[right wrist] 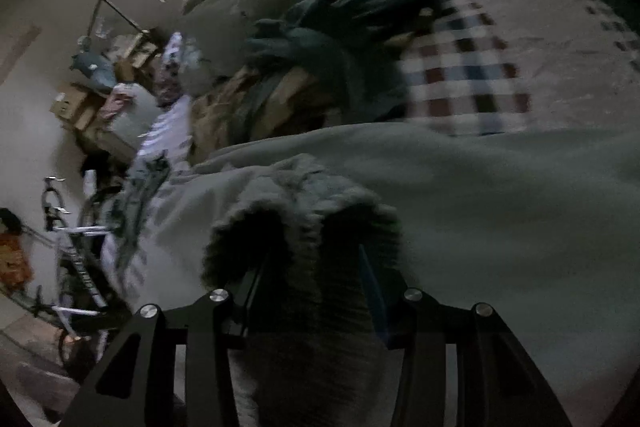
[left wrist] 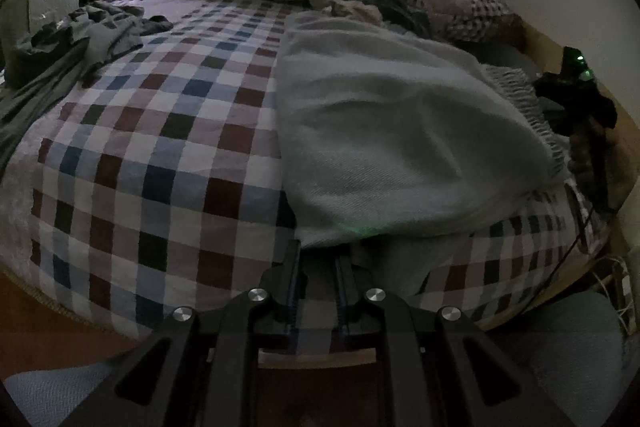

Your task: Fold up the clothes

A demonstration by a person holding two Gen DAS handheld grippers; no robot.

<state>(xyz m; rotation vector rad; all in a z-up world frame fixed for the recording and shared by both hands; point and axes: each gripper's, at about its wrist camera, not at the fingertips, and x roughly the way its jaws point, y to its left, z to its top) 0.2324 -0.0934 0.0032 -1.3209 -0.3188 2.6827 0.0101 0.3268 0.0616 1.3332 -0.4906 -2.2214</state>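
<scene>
Blanket (left wrist: 400, 131) lies folded at centre right of the left view, long axis running up the frame. Left gripper (left wrist: 320, 259) stands slightly parted at its near edge, gripping nothing. Right gripper (right wrist: 316, 259) is parted around the fringe (right wrist: 304, 187).

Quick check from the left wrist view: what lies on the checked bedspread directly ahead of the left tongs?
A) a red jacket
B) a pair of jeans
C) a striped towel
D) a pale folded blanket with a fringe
D: the pale blanket, fringed along its right edge, lies folded on the checked bedspread.
</scene>
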